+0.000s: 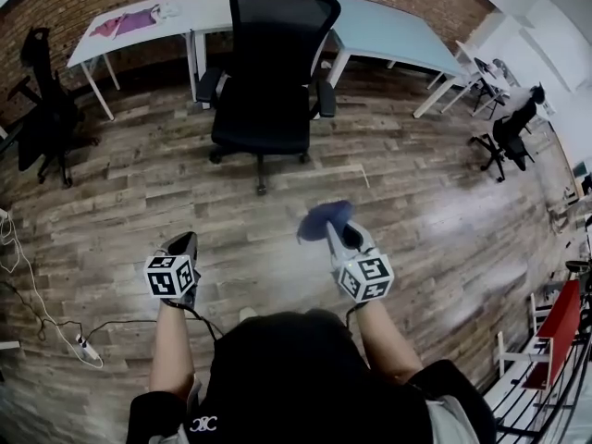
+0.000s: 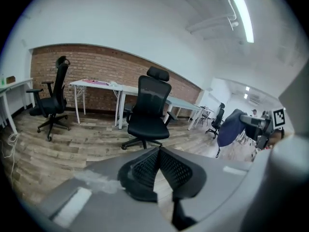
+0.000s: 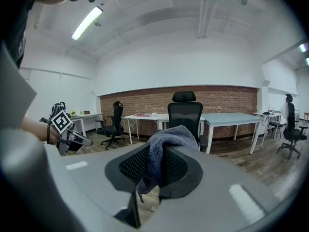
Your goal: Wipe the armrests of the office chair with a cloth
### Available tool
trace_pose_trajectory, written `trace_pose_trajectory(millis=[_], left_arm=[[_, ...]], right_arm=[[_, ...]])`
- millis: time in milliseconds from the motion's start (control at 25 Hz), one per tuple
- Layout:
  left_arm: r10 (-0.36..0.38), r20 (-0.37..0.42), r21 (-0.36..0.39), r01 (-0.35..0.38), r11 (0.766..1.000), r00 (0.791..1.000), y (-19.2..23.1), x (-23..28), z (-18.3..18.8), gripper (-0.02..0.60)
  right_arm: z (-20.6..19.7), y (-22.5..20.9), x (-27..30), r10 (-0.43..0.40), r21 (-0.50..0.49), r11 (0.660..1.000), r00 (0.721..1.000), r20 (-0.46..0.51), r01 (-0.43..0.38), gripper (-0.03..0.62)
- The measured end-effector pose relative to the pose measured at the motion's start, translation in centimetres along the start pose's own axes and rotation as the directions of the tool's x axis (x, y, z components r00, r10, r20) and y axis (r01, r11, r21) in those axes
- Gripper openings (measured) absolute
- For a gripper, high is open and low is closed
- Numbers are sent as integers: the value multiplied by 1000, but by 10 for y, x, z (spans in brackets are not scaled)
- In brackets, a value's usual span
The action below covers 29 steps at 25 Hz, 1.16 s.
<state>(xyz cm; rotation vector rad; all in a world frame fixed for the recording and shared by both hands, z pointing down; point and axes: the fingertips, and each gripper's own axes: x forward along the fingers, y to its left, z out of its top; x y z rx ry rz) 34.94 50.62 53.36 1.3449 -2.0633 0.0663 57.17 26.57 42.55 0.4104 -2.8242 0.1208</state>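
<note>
Wooden floor (image 1: 416,229), open and bare between the person and the office chair (image 1: 268,72), which stands well apart and is backed against two worktops (image 1: 388,35). Approach from the front is free; from behind it is blocked. Armrests (image 1: 208,83) flank the seat, and the one beside a worktop leg has the least clearance. Left hand-held gripper (image 1: 183,240): jaws together, empty. Right hand-held gripper (image 1: 340,232): clamped on the bunched blue cloth (image 1: 324,218). Likely faults: the chair rolling or swivelling under wiping pressure; the cloth slipping from a narrow pinch; the floor cable (image 1: 37,294) at far left catching a foot.
</note>
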Motion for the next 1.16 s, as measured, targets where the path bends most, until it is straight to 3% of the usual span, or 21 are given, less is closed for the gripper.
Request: trace_pose_trajectory(millis=[200,600,800,1160], left_arm=[[-41,1,-1,41,999,999,-17,11,10,6],[-158,-17,162,158,974,987,-110,38,37,6],[-176,-51,212,183,960,983,-143,51,31,6],[-177,-28,227,178,957,984,-166,50,41,6]], right_arm=[[1,-3,-6,-6,-8,1000,1000,-2,6,67],[-8,-22,-24,-34,7,999,999,-3,34,67],[-8,-27,-29,-26,-12,1000,1000,-1,26,67],[-15,-42,-45,-35,-10,999,999,-7,35,67]])
